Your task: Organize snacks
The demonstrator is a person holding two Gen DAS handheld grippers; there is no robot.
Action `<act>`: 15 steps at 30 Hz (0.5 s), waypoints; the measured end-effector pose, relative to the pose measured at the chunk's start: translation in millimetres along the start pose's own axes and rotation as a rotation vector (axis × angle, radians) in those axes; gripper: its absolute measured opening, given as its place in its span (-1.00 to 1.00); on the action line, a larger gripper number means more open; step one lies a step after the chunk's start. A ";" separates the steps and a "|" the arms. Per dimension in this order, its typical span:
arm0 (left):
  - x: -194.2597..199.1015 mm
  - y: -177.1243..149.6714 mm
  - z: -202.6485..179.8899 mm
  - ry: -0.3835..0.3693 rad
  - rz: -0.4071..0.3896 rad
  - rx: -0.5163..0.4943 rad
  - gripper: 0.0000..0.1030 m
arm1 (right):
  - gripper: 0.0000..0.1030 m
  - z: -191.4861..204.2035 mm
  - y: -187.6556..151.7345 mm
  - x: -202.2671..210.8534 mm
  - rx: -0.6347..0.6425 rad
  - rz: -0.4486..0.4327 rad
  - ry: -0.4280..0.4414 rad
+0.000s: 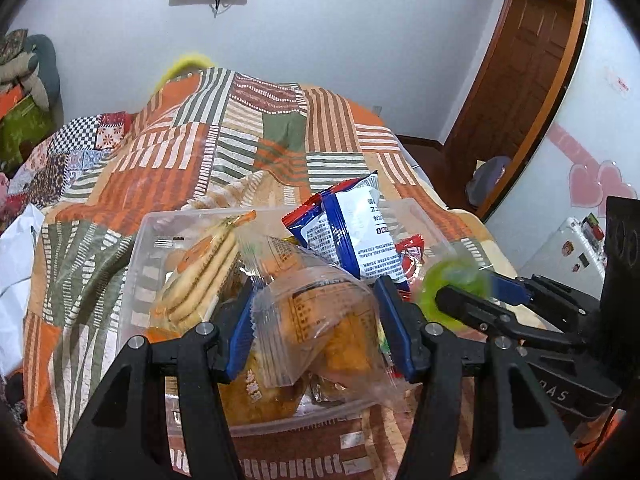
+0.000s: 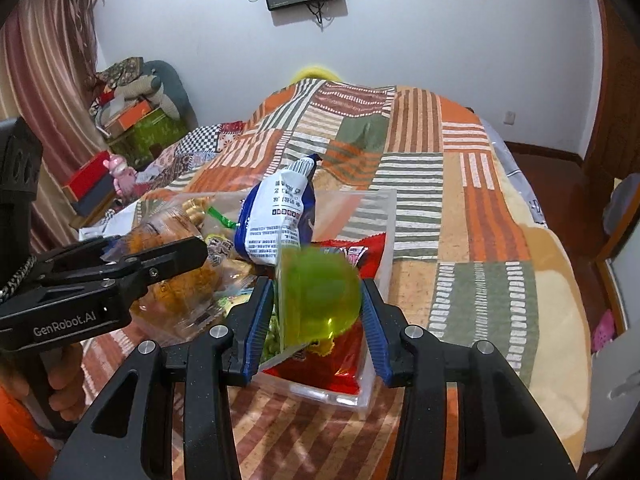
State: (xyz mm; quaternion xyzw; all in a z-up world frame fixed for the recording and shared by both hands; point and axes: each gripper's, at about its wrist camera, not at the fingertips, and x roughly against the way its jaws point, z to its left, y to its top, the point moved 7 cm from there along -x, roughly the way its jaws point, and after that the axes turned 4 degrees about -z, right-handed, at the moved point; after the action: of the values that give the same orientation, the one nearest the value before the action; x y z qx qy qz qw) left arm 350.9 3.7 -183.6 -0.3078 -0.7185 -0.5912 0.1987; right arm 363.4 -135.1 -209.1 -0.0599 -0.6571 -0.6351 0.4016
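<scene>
Your left gripper (image 1: 316, 328) grasps a clear-wrapped golden pastry (image 1: 320, 320); your right gripper (image 2: 318, 312) clamps a green jelly cup (image 2: 320, 292). Both hang over the heaped clear plastic box (image 2: 382, 240) on the bed: release carelessly and packets spill.

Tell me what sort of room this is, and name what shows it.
Most likely a home bedroom. A bed under a patchwork blanket fills the middle, a striped curtain hangs at one side, and a wooden door stands in the corner. The clear snack bin sits on the bed.
</scene>
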 end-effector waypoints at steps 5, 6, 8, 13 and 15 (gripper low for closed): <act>13.0 2.5 -0.4 -0.002 -0.013 0.012 0.16 | -0.21 1.7 11.2 18.2 0.005 -0.042 0.003; 16.2 4.2 -0.2 0.001 -0.020 0.012 0.16 | -0.20 2.7 13.3 22.4 0.009 -0.050 0.001; 25.9 8.3 -0.4 0.017 -0.046 0.004 0.20 | -0.21 5.4 16.7 33.2 0.014 -0.071 -0.002; 65.2 20.7 -4.2 0.037 -0.127 -0.008 0.23 | -0.20 12.9 25.3 64.5 0.013 -0.127 0.012; 84.0 24.4 -4.5 0.046 -0.164 -0.010 0.23 | -0.21 15.6 28.8 77.2 0.010 -0.152 0.019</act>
State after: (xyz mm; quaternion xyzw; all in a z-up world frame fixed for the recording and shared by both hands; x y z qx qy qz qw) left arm 305.7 19.5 -110.3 -0.2354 -0.7336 -0.6159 0.1645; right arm 321.5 -149.2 -137.8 -0.0015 -0.6591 -0.6609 0.3588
